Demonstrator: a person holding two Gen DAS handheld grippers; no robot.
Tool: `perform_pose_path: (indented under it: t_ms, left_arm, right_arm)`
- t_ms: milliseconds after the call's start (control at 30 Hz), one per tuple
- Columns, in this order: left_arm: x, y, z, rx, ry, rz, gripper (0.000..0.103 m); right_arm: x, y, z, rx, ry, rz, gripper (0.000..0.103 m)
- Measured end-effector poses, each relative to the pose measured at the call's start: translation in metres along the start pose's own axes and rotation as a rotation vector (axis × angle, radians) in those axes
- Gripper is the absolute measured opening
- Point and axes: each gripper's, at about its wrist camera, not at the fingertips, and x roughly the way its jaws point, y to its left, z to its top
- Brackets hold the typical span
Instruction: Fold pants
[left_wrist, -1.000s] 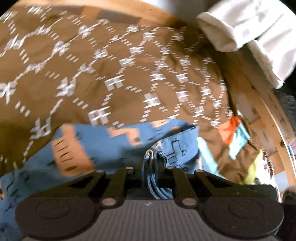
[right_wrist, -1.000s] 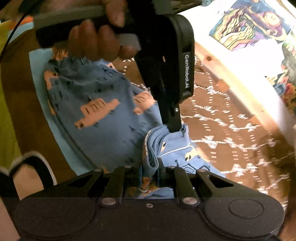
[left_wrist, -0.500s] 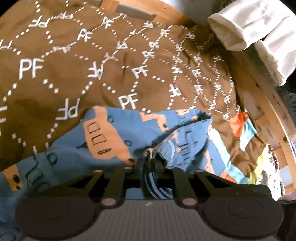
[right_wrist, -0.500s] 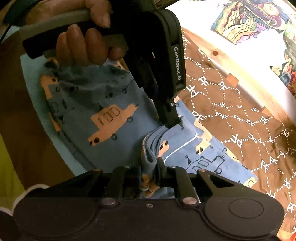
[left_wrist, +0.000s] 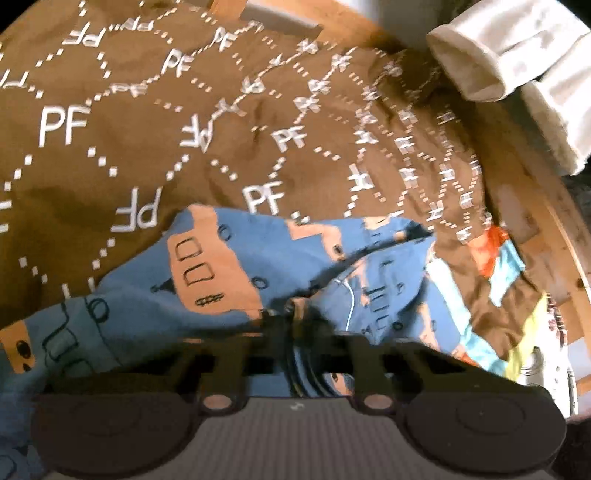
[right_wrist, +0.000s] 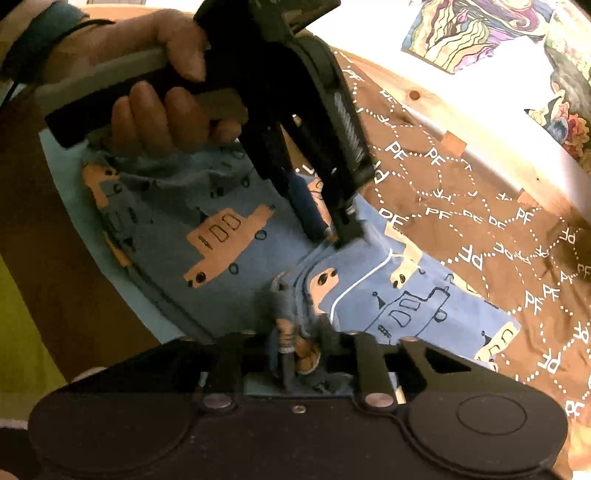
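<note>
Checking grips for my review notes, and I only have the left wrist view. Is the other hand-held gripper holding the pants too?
Observer: Yes, the right hand-held gripper is shut on a bunched fold of the blue pants.
Operator: How near are the two?
Observer: Close. The left hand-held gripper pinches the same folded edge just beyond the right one. Its jaws have just been closing further, with fabric between them.
Operator: Anything past the bedspread?
Observer: Colourful pictures hang on the white wall.
</note>
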Motion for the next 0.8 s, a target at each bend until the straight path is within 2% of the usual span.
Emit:
perform_pose_path:
  t_ms: [100,233,400,500,567,600,667,700,733,767,800]
  left_arm:
    - [-0.005,0.003,-0.001,-0.041,-0.014,-0.016,0.009]
    - [-0.025,-0.001,-0.001,-0.005,-0.039,0.003,0.008]
    - [-0.044,0.001,-0.007,0.034,-0.067,0.057,0.008]
    - [-0.039,0.012,-0.01,0.007,-0.035,0.107,0.009]
    - [-0.037,0.017,-0.011,-0.011,-0.011,0.138,0.017]
    - [-0.039,0.02,-0.011,-0.028,-0.019,0.143,0.028]
    - [-0.05,0.018,-0.013,-0.029,-0.066,0.158,0.036]
    - [-0.055,0.014,-0.014,-0.003,-0.092,0.176,0.044]
    - [-0.059,0.009,-0.015,0.029,-0.116,0.192,0.049]
    - [-0.062,0.003,-0.016,0.063,-0.144,0.209,0.049]
    - [-0.065,-0.005,-0.017,0.095,-0.168,0.22,0.049]
  right_arm:
    - [-0.005,0.005,0.005,0.013,-0.03,-0.004,0.015]
    - [-0.013,0.014,0.013,0.011,-0.067,-0.002,0.015]
    - [-0.014,0.022,0.023,0.014,-0.09,0.033,0.014]
    - [-0.005,0.028,0.026,0.025,-0.072,0.064,0.015]
    - [0.005,0.031,0.025,0.027,-0.045,0.113,0.019]
    - [0.008,0.03,0.024,0.03,-0.032,0.139,0.021]
    - [0.001,0.022,0.017,0.023,-0.048,0.185,0.028]
    - [-0.007,0.014,0.013,0.003,-0.061,0.197,0.031]
    - [-0.015,0.005,0.008,-0.014,-0.072,0.198,0.043]
    - [-0.025,-0.008,0.002,-0.032,-0.082,0.201,0.053]
    - [-0.034,-0.022,-0.003,-0.058,-0.085,0.193,0.056]
